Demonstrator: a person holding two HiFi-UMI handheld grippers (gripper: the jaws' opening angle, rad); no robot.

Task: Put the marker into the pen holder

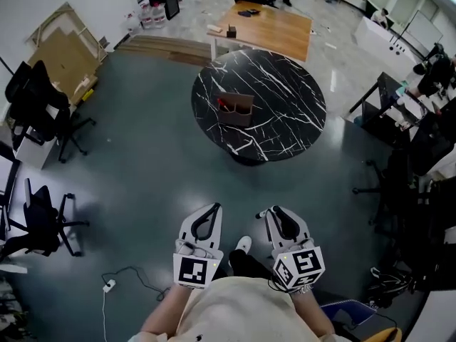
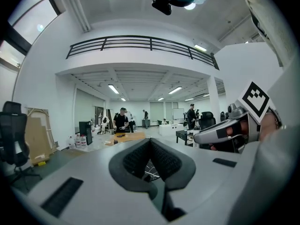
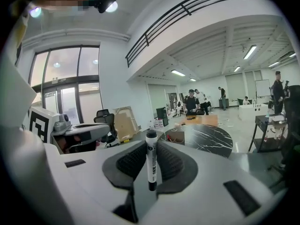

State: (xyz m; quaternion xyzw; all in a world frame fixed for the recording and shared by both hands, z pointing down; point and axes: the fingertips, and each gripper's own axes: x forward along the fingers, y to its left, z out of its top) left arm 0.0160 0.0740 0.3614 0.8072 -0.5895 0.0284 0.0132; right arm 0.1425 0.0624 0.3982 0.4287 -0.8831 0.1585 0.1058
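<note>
White marker [image 3: 151, 165] upright, right claw [image 3: 151, 146] clamped

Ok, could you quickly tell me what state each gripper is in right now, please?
Left gripper: shut, holding nothing.
Right gripper: shut on the marker.

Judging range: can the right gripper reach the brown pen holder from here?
Likely not: the right gripper, holding the black-capped white marker, hangs over grey floor, far short of the brown pen holder.
</note>
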